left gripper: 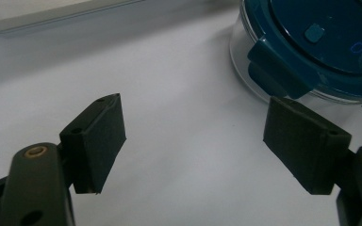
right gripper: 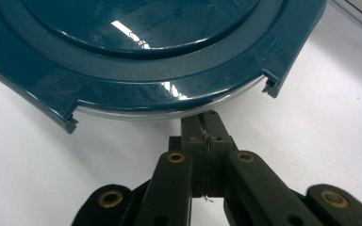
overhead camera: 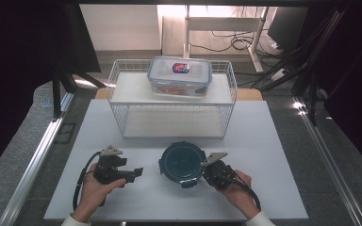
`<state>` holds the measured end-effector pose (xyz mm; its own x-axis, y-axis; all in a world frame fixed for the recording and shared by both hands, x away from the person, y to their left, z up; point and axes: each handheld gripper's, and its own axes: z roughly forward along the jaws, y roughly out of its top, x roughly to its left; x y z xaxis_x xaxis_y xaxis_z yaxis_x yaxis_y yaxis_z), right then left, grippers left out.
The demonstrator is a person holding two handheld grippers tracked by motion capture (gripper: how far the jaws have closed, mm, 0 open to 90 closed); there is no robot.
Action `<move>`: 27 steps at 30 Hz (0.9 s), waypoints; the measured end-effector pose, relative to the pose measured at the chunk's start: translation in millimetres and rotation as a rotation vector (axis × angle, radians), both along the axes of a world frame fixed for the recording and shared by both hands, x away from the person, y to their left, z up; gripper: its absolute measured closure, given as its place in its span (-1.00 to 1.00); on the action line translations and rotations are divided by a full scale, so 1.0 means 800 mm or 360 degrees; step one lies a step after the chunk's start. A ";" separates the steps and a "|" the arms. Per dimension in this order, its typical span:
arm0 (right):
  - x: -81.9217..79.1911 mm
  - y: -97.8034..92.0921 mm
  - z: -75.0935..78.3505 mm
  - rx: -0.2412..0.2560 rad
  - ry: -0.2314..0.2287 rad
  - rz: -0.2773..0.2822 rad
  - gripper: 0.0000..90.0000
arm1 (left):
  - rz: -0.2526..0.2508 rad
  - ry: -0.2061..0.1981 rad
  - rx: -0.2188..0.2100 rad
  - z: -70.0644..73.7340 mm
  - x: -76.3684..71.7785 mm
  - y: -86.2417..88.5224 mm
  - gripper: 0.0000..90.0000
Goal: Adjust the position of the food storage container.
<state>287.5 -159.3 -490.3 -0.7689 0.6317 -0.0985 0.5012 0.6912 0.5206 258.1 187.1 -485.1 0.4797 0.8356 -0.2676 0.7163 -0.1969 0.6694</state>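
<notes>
A round container with a teal lid sits on the white counter, in front of a wire rack. My right tongs, jaws pressed together, reach just under its lid rim. My left tongs stand wide apart beside it, holding nothing.
</notes>
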 end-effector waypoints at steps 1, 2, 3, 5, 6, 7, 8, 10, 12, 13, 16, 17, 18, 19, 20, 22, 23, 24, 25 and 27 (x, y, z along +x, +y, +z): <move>0.000 0.001 0.000 0.0002 0.0000 0.0005 0.98 | 0.0000 0.0000 0.0001 0.000 0.000 0.000 -0.54; 0.000 0.002 0.000 0.0002 0.0000 0.0006 0.98 | -0.0002 0.0001 0.0002 0.000 0.000 0.000 -0.54; 0.000 0.003 -0.001 0.0006 0.0004 0.0006 0.98 | -0.0004 -0.0002 0.0004 0.000 0.000 0.000 -0.54; 0.001 0.004 -0.001 0.0011 0.0006 0.0011 0.98 | -0.0003 0.0000 0.0007 -0.001 0.001 0.000 -0.54; 0.001 0.004 -0.001 0.0011 0.0006 0.0012 0.98 | -0.0005 0.0001 0.0010 -0.001 0.001 0.001 -0.54; 0.001 0.005 -0.001 0.0013 0.0007 0.0014 0.98 | -0.0005 0.0003 0.0012 -0.002 0.001 0.001 -0.54; 0.001 0.005 -0.001 0.0015 0.0008 0.0015 0.98 | -0.0002 0.0006 0.0011 -0.002 0.001 0.000 -0.54; 0.001 0.005 -0.002 0.0023 0.0011 0.0021 0.98 | 0.0002 0.0007 0.0010 -0.002 0.001 0.001 -0.55; 0.001 0.002 0.000 0.0046 0.0021 0.0034 0.98 | 0.0007 0.0007 0.0005 -0.002 0.001 0.002 -0.55; 0.000 -0.001 0.002 0.0082 0.0032 0.0043 0.98 | 0.0006 0.0005 0.0005 -0.002 0.001 0.002 -0.55; -0.004 -0.016 0.013 0.0146 0.0017 0.0031 0.98 | 0.0023 -0.0005 -0.0007 -0.001 0.000 0.005 -0.55; -0.005 -0.022 0.018 0.0174 0.0013 0.0009 0.98 | 0.0026 -0.0005 -0.0009 -0.001 0.000 0.006 -0.55; -0.005 -0.029 0.022 0.0204 0.0008 -0.0007 0.98 | 0.0031 -0.0005 -0.0015 -0.001 0.000 0.006 -0.55; -0.005 -0.036 0.026 0.0228 0.0006 -0.0031 0.98 | 0.0033 -0.0013 -0.0016 -0.001 0.000 0.006 -0.55; -0.005 -0.043 0.029 0.0253 -0.0002 -0.0048 0.98 | 0.0036 -0.0015 -0.0020 0.000 0.000 0.006 -0.56; -0.004 -0.057 0.034 0.0330 0.0009 -0.0090 0.98 | 0.0047 -0.0019 -0.0037 0.001 -0.001 0.006 -0.57; -0.002 -0.064 0.036 0.0377 0.0014 -0.0108 0.93 | 0.0057 -0.0018 -0.0051 0.002 -0.001 0.006 -0.58; -0.001 -0.070 0.038 0.0446 0.0018 -0.0113 0.76 | 0.0063 -0.0019 -0.0060 0.002 -0.001 0.006 -0.58; 0.000 -0.076 0.039 0.0533 0.0045 -0.0112 0.55 | 0.0067 -0.0017 -0.0067 0.003 -0.002 0.006 -0.58; 0.002 -0.085 0.045 0.0663 0.0082 -0.0149 0.13 | 0.0073 -0.0020 -0.0075 0.003 -0.002 0.006 -0.58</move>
